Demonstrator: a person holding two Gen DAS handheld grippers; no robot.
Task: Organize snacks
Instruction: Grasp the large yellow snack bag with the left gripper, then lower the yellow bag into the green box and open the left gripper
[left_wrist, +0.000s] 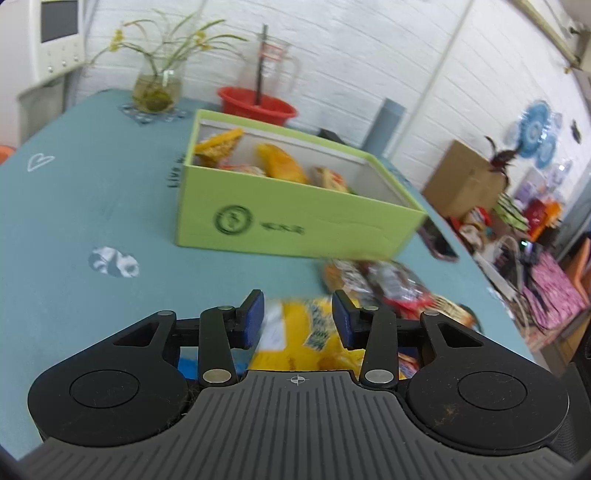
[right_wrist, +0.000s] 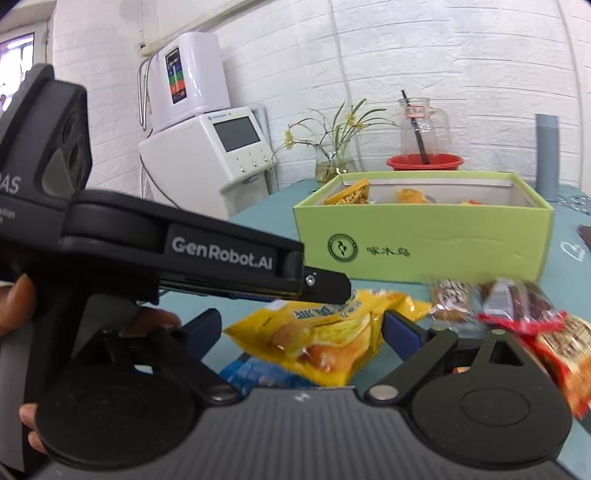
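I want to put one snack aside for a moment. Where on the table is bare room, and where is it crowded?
Free: the blue tablecloth left of the green box, between the heart mark and the grey-white print, and farther back toward the plant vase. Crowded: in front of the box, where the yellow snack bag and the red wrappers lie together.

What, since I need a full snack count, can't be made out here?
- Left wrist view: green box wall hides most snacks inside.
- Left wrist view: blur hides whether the left claw pinches the yellow packet.
- Right wrist view: blue packet mostly under the yellow packet.
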